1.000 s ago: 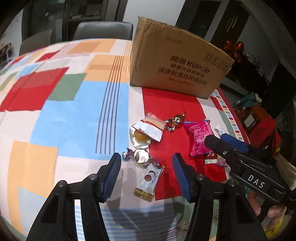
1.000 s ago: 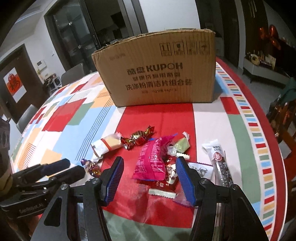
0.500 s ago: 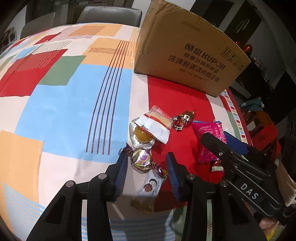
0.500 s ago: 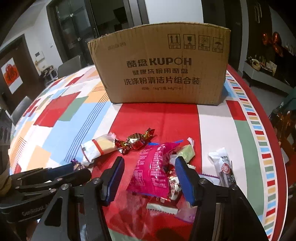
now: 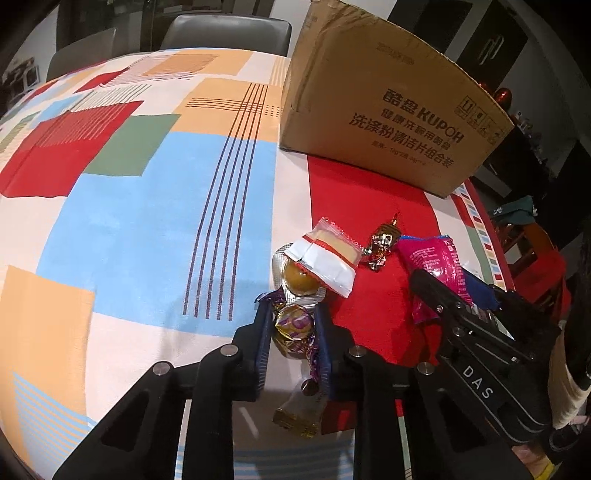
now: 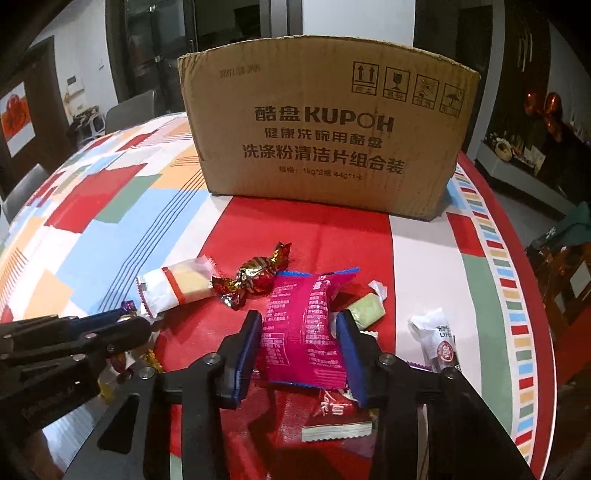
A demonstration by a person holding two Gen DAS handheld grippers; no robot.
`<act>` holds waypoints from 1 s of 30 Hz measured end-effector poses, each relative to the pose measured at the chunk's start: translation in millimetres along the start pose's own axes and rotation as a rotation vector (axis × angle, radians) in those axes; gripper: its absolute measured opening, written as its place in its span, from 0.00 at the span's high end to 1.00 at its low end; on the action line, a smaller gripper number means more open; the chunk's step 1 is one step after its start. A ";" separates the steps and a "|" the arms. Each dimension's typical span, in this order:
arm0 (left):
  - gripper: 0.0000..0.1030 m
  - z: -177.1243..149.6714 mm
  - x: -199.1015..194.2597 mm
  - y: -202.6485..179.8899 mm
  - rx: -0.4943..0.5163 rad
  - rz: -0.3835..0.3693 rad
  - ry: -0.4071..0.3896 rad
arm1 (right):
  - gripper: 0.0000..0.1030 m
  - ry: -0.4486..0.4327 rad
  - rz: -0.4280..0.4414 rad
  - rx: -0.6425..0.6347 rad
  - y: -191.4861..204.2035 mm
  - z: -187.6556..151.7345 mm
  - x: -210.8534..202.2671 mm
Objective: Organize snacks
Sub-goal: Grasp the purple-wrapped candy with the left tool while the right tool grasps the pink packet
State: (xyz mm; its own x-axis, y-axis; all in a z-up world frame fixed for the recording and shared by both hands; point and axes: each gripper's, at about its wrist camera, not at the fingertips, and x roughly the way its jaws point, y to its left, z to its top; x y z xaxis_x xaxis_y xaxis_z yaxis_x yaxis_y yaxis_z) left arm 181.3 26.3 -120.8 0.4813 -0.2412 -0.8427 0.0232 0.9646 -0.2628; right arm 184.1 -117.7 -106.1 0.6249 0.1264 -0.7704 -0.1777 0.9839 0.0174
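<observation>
My left gripper (image 5: 291, 325) is shut on a purple-and-gold foil candy (image 5: 293, 326) lying on the tablecloth. My right gripper (image 6: 301, 332) has its blue pads on both sides of a pink snack packet (image 6: 303, 328) and is closed on it. A brown cardboard box (image 6: 325, 129) stands upright behind the snacks; it also shows in the left wrist view (image 5: 384, 107). A white-and-red wafer packet (image 5: 325, 254), a red-gold foil candy (image 6: 255, 275) and a round yellow jelly cup (image 5: 295, 277) lie between the grippers and the box.
A green-wrapped sweet (image 6: 365, 308), a white stick packet (image 6: 437, 341) and a red sachet (image 6: 332, 417) lie by the right gripper. A clear gold-ended packet (image 5: 301, 406) lies under the left gripper. Chairs (image 5: 225, 33) stand beyond the table. The table's right edge (image 6: 532, 332) is close.
Both grippers moved forward and down to the table. The left one closed around the purple foil candy. The right one narrowed onto the pink packet.
</observation>
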 end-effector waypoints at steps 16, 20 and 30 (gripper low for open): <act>0.77 -3.7 -28.6 -8.4 0.043 -0.002 -0.073 | 0.61 -0.067 0.027 0.010 0.2 0.5 -33.6; 0.77 -4.6 -34.8 -12.5 0.058 -0.005 -0.089 | 0.65 -0.071 0.042 0.022 -1.6 0.0 -38.4; 0.77 -9.0 -42.1 -21.3 0.088 -0.005 -0.106 | 0.66 -0.020 0.083 0.041 -5.9 -11.5 -32.3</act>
State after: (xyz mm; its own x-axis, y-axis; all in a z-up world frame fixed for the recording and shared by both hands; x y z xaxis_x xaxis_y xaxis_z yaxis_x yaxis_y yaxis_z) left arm 152.7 14.9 -84.0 0.5708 -0.2377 -0.7859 0.1004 0.9702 -0.2204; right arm 156.2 -129.1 -88.7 0.6248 0.2100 -0.7520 -0.1982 0.9743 0.1073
